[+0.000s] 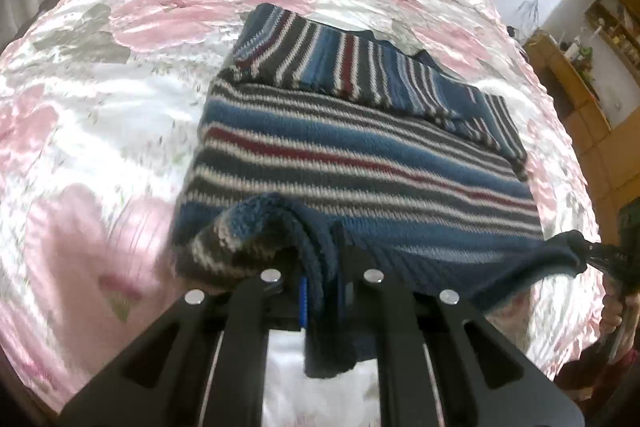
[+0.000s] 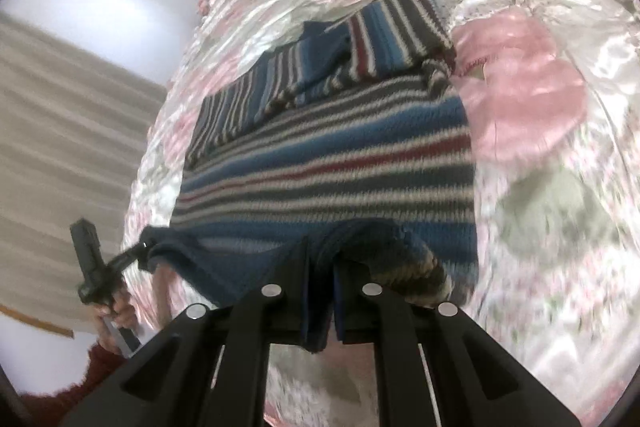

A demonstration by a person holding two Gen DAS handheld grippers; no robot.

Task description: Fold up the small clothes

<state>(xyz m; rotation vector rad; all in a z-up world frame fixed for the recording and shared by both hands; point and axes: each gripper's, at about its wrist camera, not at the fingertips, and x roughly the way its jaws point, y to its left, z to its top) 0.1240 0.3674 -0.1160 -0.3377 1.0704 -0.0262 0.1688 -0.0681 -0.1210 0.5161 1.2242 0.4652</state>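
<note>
My left claw and right claw each pinch the sweater hem at 6 o'clock on the bed. Sleeves look folded; I think the bottom-up fold remains.

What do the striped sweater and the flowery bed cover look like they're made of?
Blue, grey, white and maroon striped sweater: looks like chunky knit wool or acrylic; visible ribbing, fuzzy matte surface. Pink floral bed cover: probably satin or polyester; glossy, with bright highlights along its wrinkles.
</note>
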